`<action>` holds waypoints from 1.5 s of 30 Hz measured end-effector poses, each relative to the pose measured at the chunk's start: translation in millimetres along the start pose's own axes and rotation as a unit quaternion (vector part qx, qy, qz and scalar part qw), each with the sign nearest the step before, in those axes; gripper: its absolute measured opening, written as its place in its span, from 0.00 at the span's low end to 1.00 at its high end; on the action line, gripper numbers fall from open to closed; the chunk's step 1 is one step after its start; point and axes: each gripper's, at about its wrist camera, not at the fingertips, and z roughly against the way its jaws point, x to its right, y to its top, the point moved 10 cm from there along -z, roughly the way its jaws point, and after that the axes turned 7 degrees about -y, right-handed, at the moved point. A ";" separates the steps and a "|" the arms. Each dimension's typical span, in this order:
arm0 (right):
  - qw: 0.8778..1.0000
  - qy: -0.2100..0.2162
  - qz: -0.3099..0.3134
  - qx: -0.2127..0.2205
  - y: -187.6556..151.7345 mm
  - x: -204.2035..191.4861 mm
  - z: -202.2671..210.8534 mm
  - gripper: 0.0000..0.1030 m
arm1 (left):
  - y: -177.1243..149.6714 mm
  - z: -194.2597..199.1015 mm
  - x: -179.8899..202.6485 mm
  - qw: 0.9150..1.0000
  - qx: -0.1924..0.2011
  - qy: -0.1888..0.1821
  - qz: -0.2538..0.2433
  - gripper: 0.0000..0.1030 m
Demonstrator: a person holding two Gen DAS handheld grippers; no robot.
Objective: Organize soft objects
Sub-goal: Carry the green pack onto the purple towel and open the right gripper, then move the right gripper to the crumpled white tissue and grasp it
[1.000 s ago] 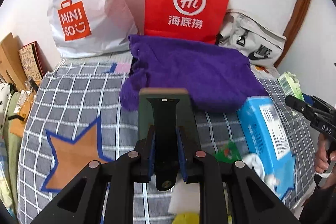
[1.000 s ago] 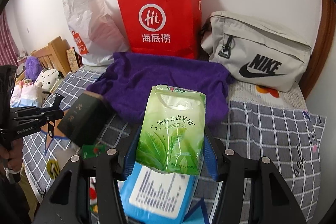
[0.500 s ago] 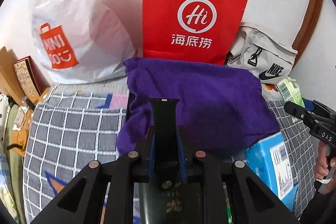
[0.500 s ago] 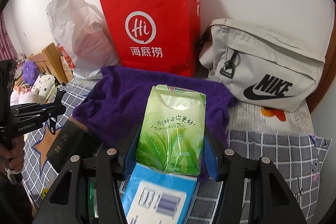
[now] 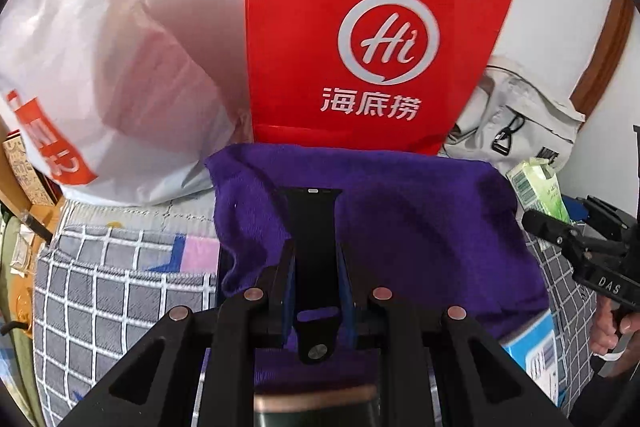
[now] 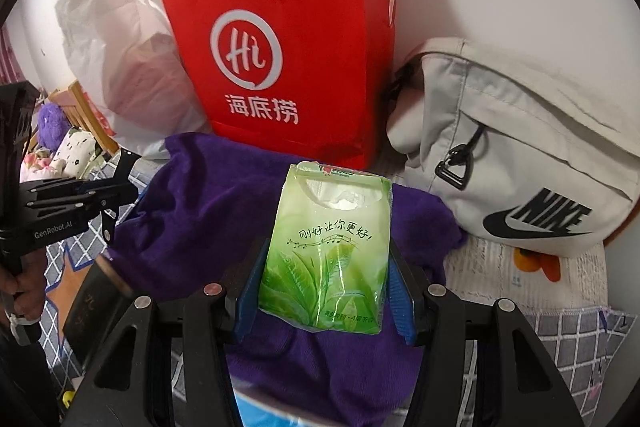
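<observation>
My left gripper (image 5: 314, 259) is shut on a black watch strap (image 5: 314, 227) and holds it over a purple towel (image 5: 420, 219) that lies on the checked bedspread (image 5: 112, 291). My right gripper (image 6: 324, 279) is shut on a green tissue pack (image 6: 328, 247), held above the same purple towel (image 6: 200, 211). The tissue pack also shows at the right of the left wrist view (image 5: 538, 187). The left gripper with the strap shows at the left of the right wrist view (image 6: 84, 195).
A red paper bag (image 5: 360, 27) stands against the wall behind the towel, with a white plastic bag (image 5: 100, 67) to its left and a beige Nike bag (image 6: 520, 155) to its right. A blue pack (image 5: 532, 351) and a dark box (image 6: 96, 307) lie near the towel's front edge.
Both grippers have moved forward towards the bags at the wall, each keeping its object. The towel and bags now look larger, and the dark box and blue pack have slid low.
</observation>
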 end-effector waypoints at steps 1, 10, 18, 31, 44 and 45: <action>1.000 0.000 0.001 -0.005 -0.1 0.5 -5.6 0.53 | 2.5 -4.0 -1.8 1.000 -0.002 0.002 0.001 0.18; 0.998 0.008 -0.003 -0.056 -12.3 9.5 -56.9 0.53 | 12.7 -39.6 -8.4 0.999 -0.030 -0.016 0.012 0.18; 0.996 0.015 -0.012 -0.093 -25.7 20.7 -83.1 0.53 | 10.9 -67.6 -19.4 0.998 -0.056 -0.014 0.033 0.18; 0.996 0.033 -0.009 -0.080 -23.6 12.4 -79.8 0.81 | 19.6 -78.9 -27.9 0.998 -0.054 -0.001 0.036 0.59; 0.999 0.017 -0.041 0.008 -21.4 -4.1 32.6 0.81 | 0.3 41.3 -21.7 0.999 0.035 0.002 0.037 0.63; 0.999 0.019 -0.045 0.013 -26.6 -7.4 42.2 0.81 | 0.0 53.1 -20.0 0.998 0.050 -0.004 0.036 0.63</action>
